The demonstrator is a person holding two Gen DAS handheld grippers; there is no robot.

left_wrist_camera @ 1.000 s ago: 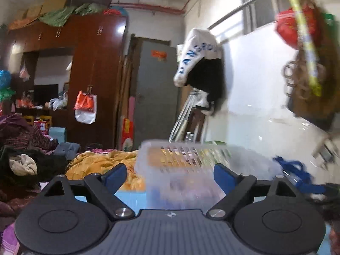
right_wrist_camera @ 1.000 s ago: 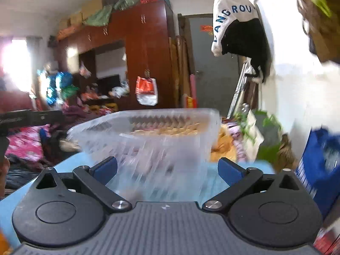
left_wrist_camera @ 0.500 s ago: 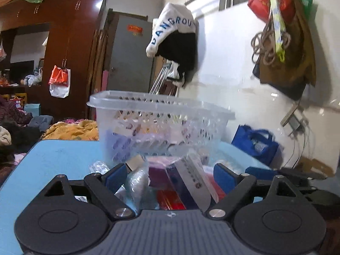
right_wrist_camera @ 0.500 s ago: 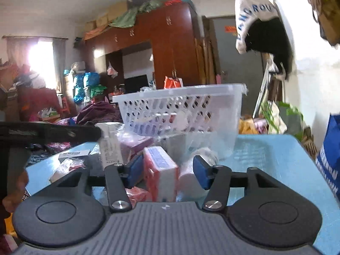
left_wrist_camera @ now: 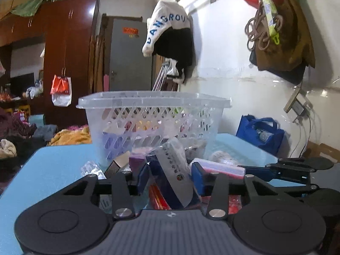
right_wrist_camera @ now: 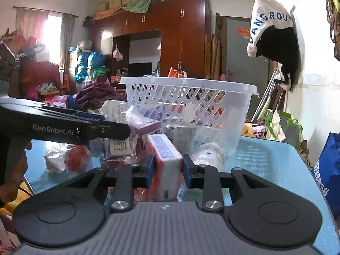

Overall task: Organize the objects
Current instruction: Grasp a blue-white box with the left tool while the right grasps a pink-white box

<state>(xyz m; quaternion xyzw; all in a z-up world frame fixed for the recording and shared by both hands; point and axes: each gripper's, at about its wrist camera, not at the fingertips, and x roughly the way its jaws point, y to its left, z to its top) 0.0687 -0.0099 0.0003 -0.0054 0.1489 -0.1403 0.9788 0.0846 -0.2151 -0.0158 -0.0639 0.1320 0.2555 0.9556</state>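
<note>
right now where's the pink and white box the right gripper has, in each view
Left wrist view: the pink and white box lies right of centre, low, behind the left gripper's right finger.
Right wrist view: the same box is centre, low, clamped in the right gripper.
Shared landmark: the clear plastic basket stands just behind it on the blue table.

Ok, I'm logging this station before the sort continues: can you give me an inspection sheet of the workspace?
Surface: blue table, glossy.
Job's things: clear basket upright, partly filled; pink box; blue-and-white pack.
Clutter: wrapped packets, purple box, red bag before the basket.
Grippers: right gripper shut on pink box; left gripper around the pack, contact unclear.
Cables: wall charger leads.
Surroundings: wardrobe, hanging clothes, blue bag.
</note>
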